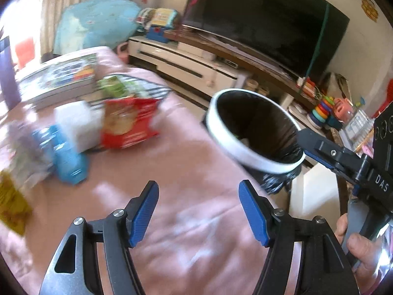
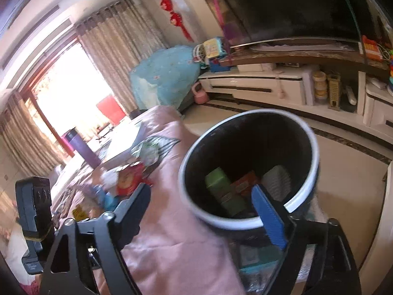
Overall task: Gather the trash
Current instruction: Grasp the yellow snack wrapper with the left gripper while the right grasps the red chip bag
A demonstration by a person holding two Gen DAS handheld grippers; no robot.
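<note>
In the left wrist view my left gripper (image 1: 196, 211) stands open over the pink tablecloth (image 1: 196, 172), nothing between its blue pads. Blurred litter lies ahead to the left: a red snack bag (image 1: 127, 123), a white pack (image 1: 78, 125), a blue packet (image 1: 68, 162), a yellow wrapper (image 1: 12, 206). A black bin with a white rim (image 1: 255, 127) stands off the table's right edge. My right gripper (image 2: 203, 209) is open and empty, its right finger (image 2: 267, 216) over the bin rim (image 2: 235, 225). Inside lie a green box (image 2: 221, 189) and an orange box (image 2: 245, 182).
A stack of books (image 1: 61, 78) and a purple bottle (image 1: 8, 73) sit at the table's far left. A large TV (image 1: 270, 19) on a white cabinet (image 1: 186, 66) lines the far wall, with toys (image 1: 324, 110) at its right end. A hand (image 1: 358, 245) holds the right gripper's handle.
</note>
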